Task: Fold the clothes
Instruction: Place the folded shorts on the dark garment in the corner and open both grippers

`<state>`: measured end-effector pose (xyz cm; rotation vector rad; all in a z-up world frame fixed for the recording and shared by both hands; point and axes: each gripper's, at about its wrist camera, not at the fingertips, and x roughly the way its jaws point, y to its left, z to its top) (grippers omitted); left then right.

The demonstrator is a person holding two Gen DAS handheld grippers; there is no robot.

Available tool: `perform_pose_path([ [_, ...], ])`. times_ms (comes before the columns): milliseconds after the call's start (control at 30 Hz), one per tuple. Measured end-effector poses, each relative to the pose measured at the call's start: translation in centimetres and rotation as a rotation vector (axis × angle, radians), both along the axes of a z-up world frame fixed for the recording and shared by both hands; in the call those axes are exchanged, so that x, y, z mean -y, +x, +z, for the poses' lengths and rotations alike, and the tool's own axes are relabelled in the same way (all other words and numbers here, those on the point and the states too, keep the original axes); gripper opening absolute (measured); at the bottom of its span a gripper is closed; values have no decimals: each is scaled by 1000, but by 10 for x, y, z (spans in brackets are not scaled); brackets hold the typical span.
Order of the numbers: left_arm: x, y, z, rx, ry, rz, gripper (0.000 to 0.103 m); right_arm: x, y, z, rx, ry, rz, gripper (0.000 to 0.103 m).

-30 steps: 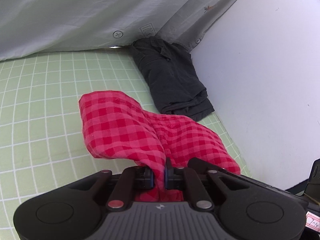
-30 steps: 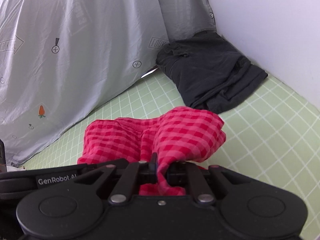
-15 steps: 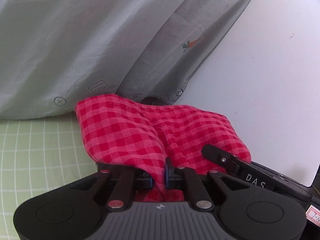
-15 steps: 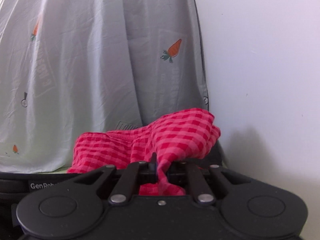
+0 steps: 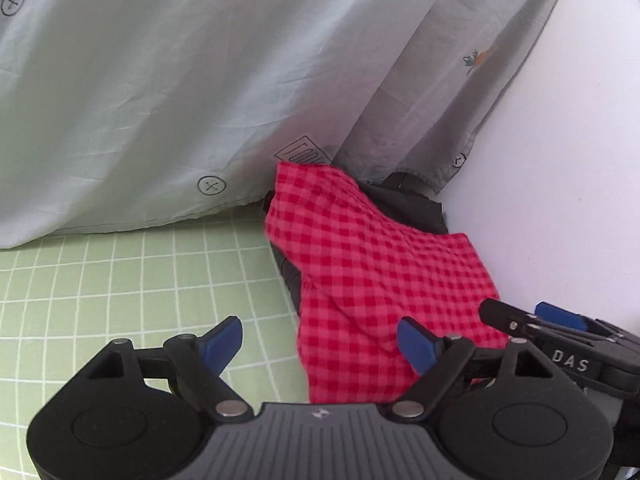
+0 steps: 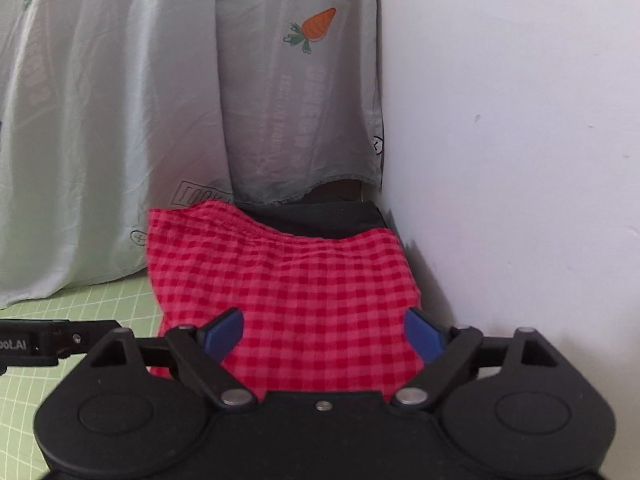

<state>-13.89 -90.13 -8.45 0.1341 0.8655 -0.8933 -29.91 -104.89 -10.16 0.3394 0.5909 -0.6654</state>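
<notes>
The folded red checked garment (image 5: pixel 372 272) lies on top of a folded dark garment (image 5: pixel 412 204) in the corner by the white wall; it also shows in the right wrist view (image 6: pixel 288 292), with the dark garment (image 6: pixel 320 220) showing behind it. My left gripper (image 5: pixel 320 340) is open and empty, its blue pads (image 5: pixel 222 340) spread at the near edge of the red cloth. My right gripper (image 6: pixel 324 332) is open and empty, just in front of the red cloth. The right gripper shows at the right of the left wrist view (image 5: pixel 560 332).
A green mat with a white grid (image 5: pixel 120 280) covers the surface. A pale grey curtain with carrot prints (image 6: pixel 160 100) hangs behind the pile. A white wall (image 6: pixel 520 140) bounds the right side, close to the stacked clothes.
Both grippers carried the red garment to the corner, lowered it onto the dark garment and opened, letting it go. The red cloth now lies flat on the pile.
</notes>
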Motion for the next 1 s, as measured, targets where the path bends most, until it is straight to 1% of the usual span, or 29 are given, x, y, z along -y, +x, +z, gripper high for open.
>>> perform_pose_path([
  [67, -22, -14, 4, 6, 6, 3, 98, -20, -16, 7, 28, 13, 7, 98],
  [200, -67, -46, 16, 55, 12, 9, 103, -65, -44, 21, 24, -8, 14, 98],
  [367, -111, -80, 23, 57, -10, -31, 103, -118, -83, 35, 32, -17, -21, 101],
  [533, -140, -106, 28, 97, 7, -95, 103, -165, -111, 37, -1, -41, -62, 102],
  [733, -169, -124, 30, 104, 7, -140, 103, -197, -138, 31, -10, 3, -127, 102],
  [1000, -197, -134, 32, 119, 1, -155, 103, -222, -150, 28, -28, 4, -167, 102],
])
